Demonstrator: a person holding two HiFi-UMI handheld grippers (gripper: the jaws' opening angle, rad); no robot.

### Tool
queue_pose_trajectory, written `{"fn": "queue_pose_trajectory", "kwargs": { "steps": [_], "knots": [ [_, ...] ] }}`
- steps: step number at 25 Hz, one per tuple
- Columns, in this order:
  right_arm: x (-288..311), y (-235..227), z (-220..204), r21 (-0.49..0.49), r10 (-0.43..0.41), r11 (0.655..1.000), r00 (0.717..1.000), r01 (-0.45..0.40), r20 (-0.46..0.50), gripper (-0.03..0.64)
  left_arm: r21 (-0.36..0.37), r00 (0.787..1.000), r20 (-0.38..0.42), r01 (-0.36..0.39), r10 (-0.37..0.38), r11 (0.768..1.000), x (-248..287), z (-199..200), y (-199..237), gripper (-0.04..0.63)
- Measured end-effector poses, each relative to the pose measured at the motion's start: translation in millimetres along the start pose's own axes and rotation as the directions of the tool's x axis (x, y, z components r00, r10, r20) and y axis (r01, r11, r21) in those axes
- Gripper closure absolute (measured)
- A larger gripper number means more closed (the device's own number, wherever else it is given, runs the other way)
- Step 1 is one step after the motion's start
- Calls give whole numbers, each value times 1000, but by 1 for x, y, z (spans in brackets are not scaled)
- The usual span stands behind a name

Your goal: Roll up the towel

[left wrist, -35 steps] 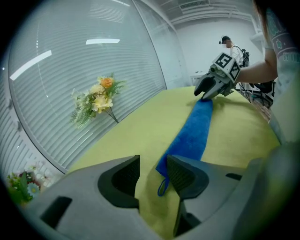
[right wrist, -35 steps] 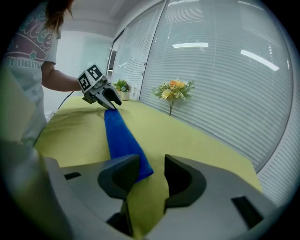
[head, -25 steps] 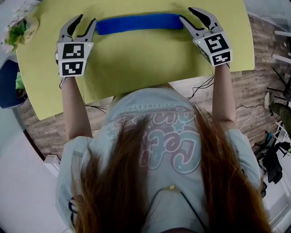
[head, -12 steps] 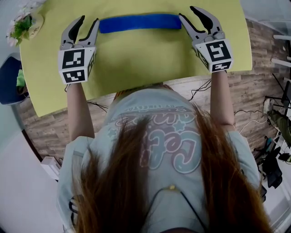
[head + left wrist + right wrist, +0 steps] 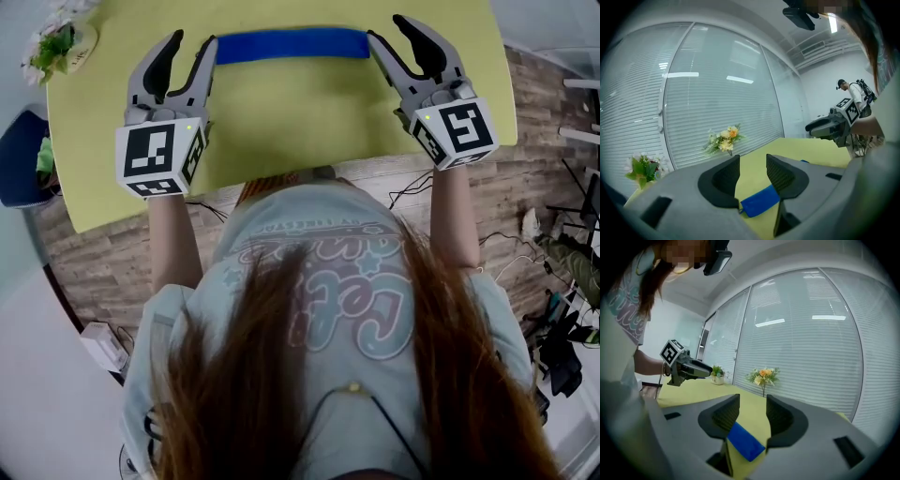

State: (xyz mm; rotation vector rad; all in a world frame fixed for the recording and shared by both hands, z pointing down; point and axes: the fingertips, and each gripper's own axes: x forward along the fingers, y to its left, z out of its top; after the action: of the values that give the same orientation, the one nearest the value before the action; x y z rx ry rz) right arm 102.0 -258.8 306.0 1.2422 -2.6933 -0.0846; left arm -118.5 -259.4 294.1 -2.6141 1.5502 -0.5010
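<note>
The blue towel lies rolled into a long tube across the far part of the yellow table. My left gripper hovers at the roll's left end, jaws apart with nothing between them. My right gripper hovers at the right end, likewise open and empty. In the left gripper view the towel's end shows below and beyond my left gripper, untouched, with the right gripper across the table. The right gripper view shows the other towel end beneath my right gripper.
A small plant pot stands at the table's far left corner. A flower vase stands by the blinds at the table's far edge. Cables and gear lie on the floor at the right. A blue seat sits left of the table.
Both grippers have lifted up off the table beside the towel's ends, staying open. The rolled towel has not moved.
</note>
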Motion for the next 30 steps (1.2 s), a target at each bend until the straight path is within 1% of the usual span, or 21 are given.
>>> {"fn": "queue_pose_trajectory", "kwargs": {
  "steps": [3, 6, 11, 13, 18, 24, 28, 30],
  "knots": [
    [-9, 6, 13, 23, 33, 999, 998, -34, 44, 449, -24, 1000, 30, -3, 4, 1000, -9, 9, -7, 446],
    [-17, 11, 24, 27, 43, 999, 996, -45, 77, 449, -39, 999, 42, -4, 5, 999, -14, 13, -15, 446],
    [-22, 21, 25, -51, 41, 998, 997, -38, 61, 449, -34, 999, 48, -20, 22, 999, -23, 12, -26, 446],
    [-23, 27, 23, -64, 48, 997, 997, -44, 58, 449, -35, 998, 50, -26, 27, 999, -27, 11, -30, 446],
    [-31, 34, 26, -39, 67, 997, 994, -64, 82, 449, -40, 997, 57, -45, 47, 998, -37, 13, -39, 446],
    [-38, 39, 33, -45, 96, 995, 990, -91, 101, 449, -48, 995, 79, -64, 68, 997, -48, 22, -48, 446],
    [-42, 46, 33, -62, 130, 990, 986, -124, 100, 449, -49, 992, 94, -76, 80, 996, -54, 26, -57, 446],
    [-46, 49, 35, -50, 150, 988, 982, -145, 112, 449, -48, 991, 104, -83, 88, 995, -59, 29, -62, 446]
  ]
}}
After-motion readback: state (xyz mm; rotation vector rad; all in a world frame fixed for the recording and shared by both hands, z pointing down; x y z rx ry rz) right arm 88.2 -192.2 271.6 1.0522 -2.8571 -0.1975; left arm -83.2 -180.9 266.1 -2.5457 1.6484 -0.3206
